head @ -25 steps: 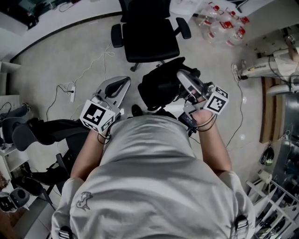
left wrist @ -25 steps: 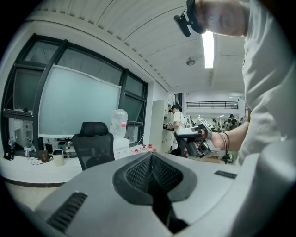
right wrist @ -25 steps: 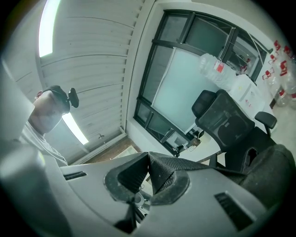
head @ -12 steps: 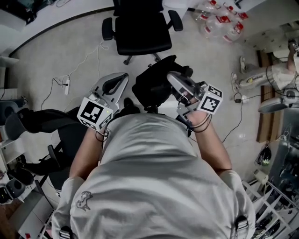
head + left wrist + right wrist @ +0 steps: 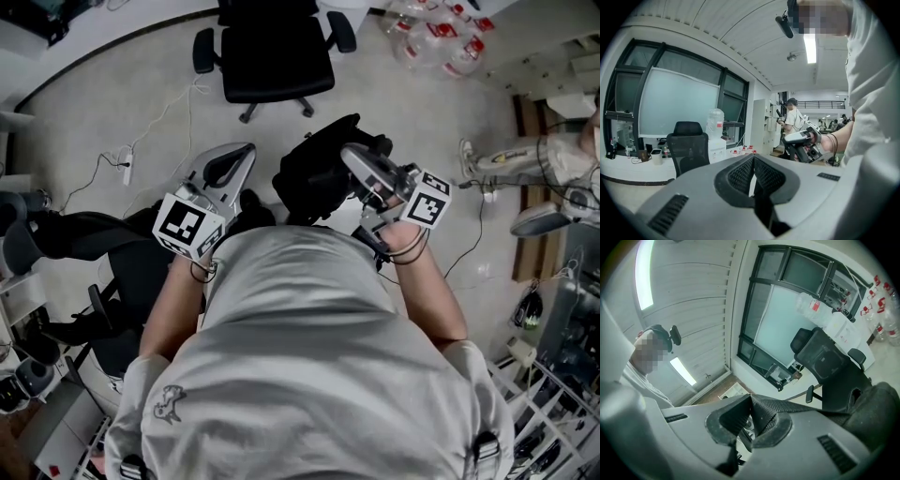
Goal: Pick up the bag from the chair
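Right gripper view shows your right tongs [image 5: 751,404] pinching the strap [image 5: 785,405] of the bag [image 5: 311,178], which hangs just beside them. Your left tongs [image 5: 754,160] are closed and empty.

Nothing legible: left marker cube [image 5: 187,225] and right marker cube [image 5: 429,199] bear only square patterns; bottles [image 5: 441,42] at one o'clock have unreadably small red labels.

Both forearms reach forward from the torso; the left gripper [image 5: 246,150] has its jaws together, nothing between them; the right gripper [image 5: 352,155] has its jaws clamped on a woven strap [image 5: 787,411].
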A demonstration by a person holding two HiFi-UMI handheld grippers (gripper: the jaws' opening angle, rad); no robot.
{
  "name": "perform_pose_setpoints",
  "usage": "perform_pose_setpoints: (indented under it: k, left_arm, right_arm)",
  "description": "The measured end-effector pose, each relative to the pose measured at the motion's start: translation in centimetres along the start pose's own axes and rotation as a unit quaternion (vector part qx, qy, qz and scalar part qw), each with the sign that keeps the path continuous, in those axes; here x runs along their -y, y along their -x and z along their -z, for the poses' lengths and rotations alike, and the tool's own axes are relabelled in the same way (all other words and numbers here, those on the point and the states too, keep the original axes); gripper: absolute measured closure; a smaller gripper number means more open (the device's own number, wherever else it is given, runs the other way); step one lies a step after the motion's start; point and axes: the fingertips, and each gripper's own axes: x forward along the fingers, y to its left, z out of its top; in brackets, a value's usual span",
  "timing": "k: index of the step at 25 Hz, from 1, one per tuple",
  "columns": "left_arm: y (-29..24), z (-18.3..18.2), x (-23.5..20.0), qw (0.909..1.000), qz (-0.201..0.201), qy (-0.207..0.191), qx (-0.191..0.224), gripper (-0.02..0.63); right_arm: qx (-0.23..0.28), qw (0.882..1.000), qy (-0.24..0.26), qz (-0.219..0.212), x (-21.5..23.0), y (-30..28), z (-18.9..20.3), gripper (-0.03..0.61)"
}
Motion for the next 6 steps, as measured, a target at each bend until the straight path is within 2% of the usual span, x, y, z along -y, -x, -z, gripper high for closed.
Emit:
perform_pose_setpoints:
  k: [6]
  left_arm:
    - [-0.8,0.2,1.1,0.9999,0.01,-0.001,-0.002,0.601]
  right_arm:
    - [0.003,1.0,0.003,0.008,0.1,1.5,-0.1,0.546]
